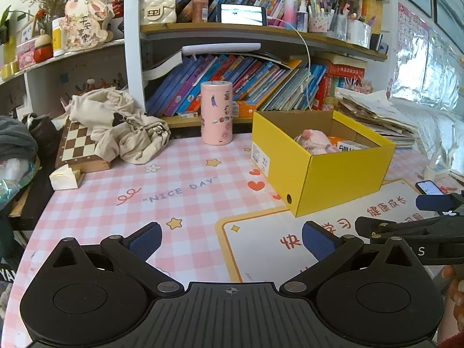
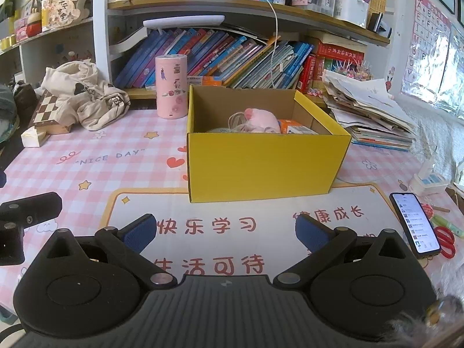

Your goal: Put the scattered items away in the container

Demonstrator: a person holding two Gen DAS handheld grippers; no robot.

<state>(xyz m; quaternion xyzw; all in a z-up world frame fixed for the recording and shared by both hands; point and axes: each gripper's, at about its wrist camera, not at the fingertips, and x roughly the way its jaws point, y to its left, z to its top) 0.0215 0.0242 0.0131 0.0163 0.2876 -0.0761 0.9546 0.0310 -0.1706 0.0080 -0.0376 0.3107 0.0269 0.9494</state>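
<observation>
Desk: pink checked mat (image 2: 95,171) below crowded bookshelves.
Box: yellow box (image 2: 261,168) holds pink toy (image 2: 261,120), apparently tidied.
Grippers: left gripper (image 1: 232,240), right gripper (image 2: 226,232), fingers spread, empty.

My left claw (image 1: 232,239) and right claw (image 2: 226,229) both gape wide, empty, side by side, low and level.
</observation>
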